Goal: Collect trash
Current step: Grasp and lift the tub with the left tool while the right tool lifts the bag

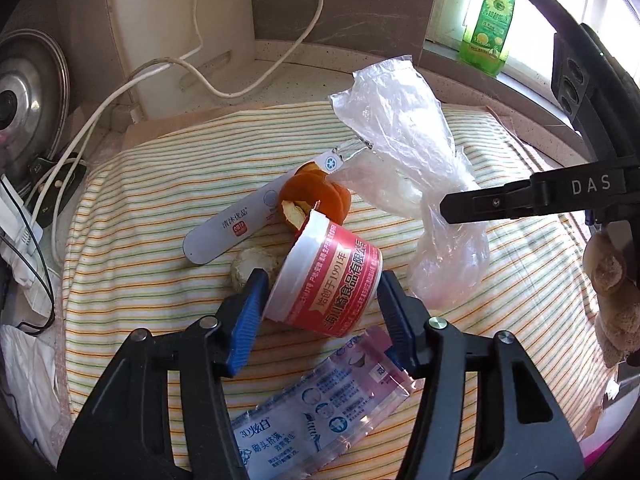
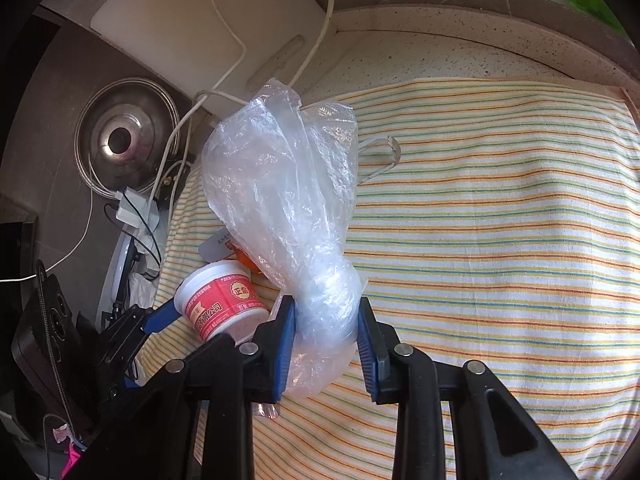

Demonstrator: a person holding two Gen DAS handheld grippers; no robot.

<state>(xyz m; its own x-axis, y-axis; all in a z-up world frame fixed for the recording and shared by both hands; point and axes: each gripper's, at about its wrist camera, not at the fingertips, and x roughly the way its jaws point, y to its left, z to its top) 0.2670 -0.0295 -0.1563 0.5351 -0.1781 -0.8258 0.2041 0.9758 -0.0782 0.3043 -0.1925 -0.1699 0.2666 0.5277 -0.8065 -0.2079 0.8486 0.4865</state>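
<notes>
A red-and-white paper cup (image 1: 326, 276) lies tilted on the striped cloth (image 1: 160, 184); my left gripper (image 1: 320, 296) is shut on the cup, one blue pad on each side. The cup also shows in the right wrist view (image 2: 218, 298). Orange peel (image 1: 316, 196) and a white tube (image 1: 240, 224) lie just behind it. A clear printed wrapper (image 1: 316, 412) lies under the left gripper. My right gripper (image 2: 326, 332) is shut on a crumpled clear plastic bag (image 2: 288, 184), which stands up from its pads; the bag also shows in the left wrist view (image 1: 404, 160).
A pale peel scrap (image 1: 248, 268) lies left of the cup. A steel pot lid (image 2: 124, 140), white cables (image 1: 192, 68) and a plug block (image 2: 132, 208) sit at the counter's left. A green bottle (image 1: 488, 28) stands on the windowsill.
</notes>
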